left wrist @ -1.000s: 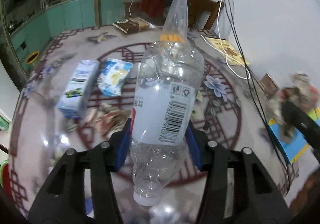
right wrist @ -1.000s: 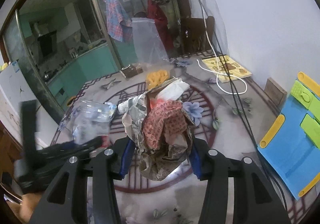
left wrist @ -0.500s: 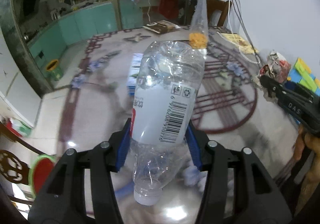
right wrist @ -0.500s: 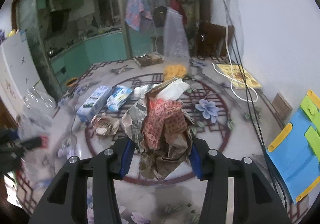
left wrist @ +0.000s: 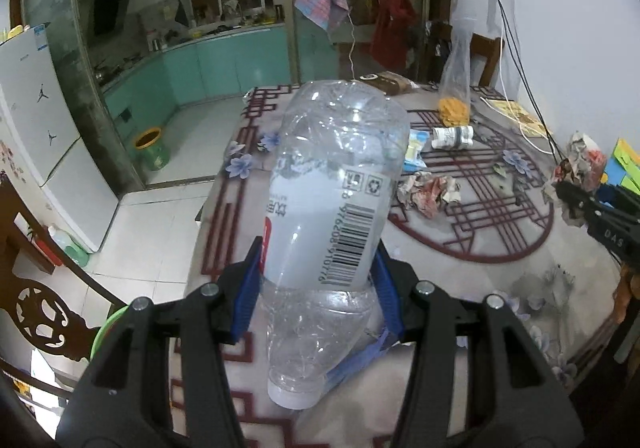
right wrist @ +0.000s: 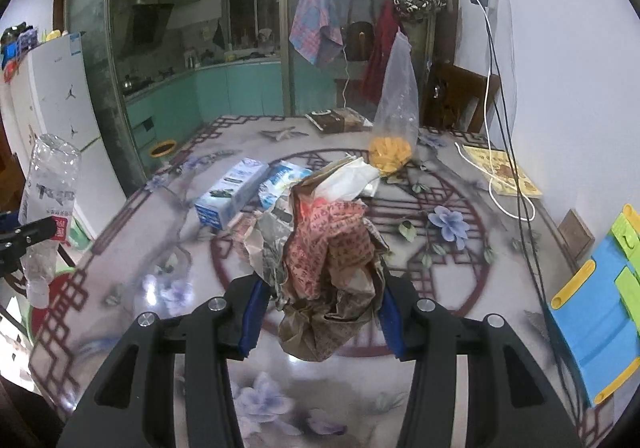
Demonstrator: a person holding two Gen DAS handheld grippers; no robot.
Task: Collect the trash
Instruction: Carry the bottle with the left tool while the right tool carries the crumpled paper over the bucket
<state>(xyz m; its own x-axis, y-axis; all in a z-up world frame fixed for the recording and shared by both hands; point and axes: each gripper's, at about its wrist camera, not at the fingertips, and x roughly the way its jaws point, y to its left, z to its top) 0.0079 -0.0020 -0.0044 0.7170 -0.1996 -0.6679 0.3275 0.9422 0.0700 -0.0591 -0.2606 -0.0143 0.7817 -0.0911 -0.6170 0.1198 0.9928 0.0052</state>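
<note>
My left gripper (left wrist: 318, 288) is shut on an empty clear plastic bottle (left wrist: 332, 200), cap end toward the camera, held above the table's left edge. The bottle also shows at the left of the right wrist view (right wrist: 46, 204). My right gripper (right wrist: 318, 312) is shut on a wad of crumpled paper (right wrist: 332, 252), held above the patterned table (right wrist: 460, 280). That wad and gripper show at the right of the left wrist view (left wrist: 580, 164). A crumpled paper (left wrist: 428, 190), a blue-white carton (right wrist: 230, 198), a snack wrapper (right wrist: 282, 178) and a small bottle (left wrist: 452, 136) lie on the table.
A clear bag with orange contents (right wrist: 394, 116) stands at the table's far side near a brown packet (right wrist: 338, 119). White cables (right wrist: 492, 168) and a yellow book (right wrist: 500, 172) lie right. A blue-green folder (right wrist: 600, 308) is at the right edge. A green bin (left wrist: 150, 148) stands on the floor.
My left gripper has swung left with the bottle, out to the table's left edge, so floor and kitchen now show. The right gripper holds the paper wad almost still.
</note>
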